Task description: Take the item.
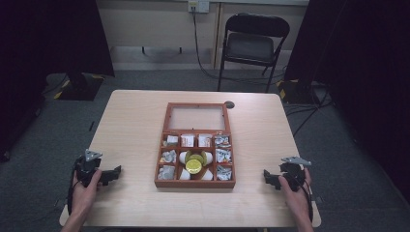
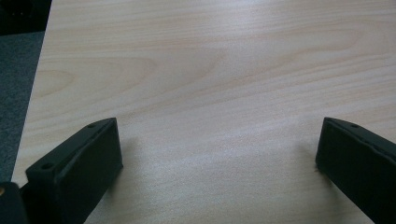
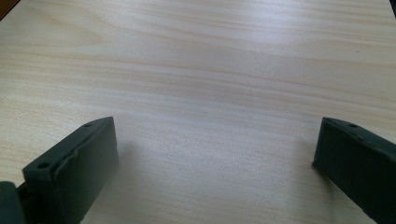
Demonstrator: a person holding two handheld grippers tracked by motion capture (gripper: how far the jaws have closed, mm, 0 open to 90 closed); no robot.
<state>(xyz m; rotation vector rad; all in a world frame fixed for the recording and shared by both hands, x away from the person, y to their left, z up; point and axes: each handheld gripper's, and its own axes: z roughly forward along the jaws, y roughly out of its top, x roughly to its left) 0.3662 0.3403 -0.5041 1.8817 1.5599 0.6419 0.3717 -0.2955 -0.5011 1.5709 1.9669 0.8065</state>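
Resting at the frame's lower corners, the left gripper (image 1: 115, 173) and right gripper (image 1: 269, 177) both sit with jaws spread wide over bare table (image 1: 130, 125). The compartmented wooden box (image 1: 195, 145) lies centre-frame between them; a careless reach could shove it or spill its packets.

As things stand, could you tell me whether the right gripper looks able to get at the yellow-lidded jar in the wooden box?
Probably yes. The right gripper rests open on the table, apart from the wooden box, with bare tabletop between them. The box's lid is swung open, and the yellow-lidded jar sits uncovered in the middle compartment.
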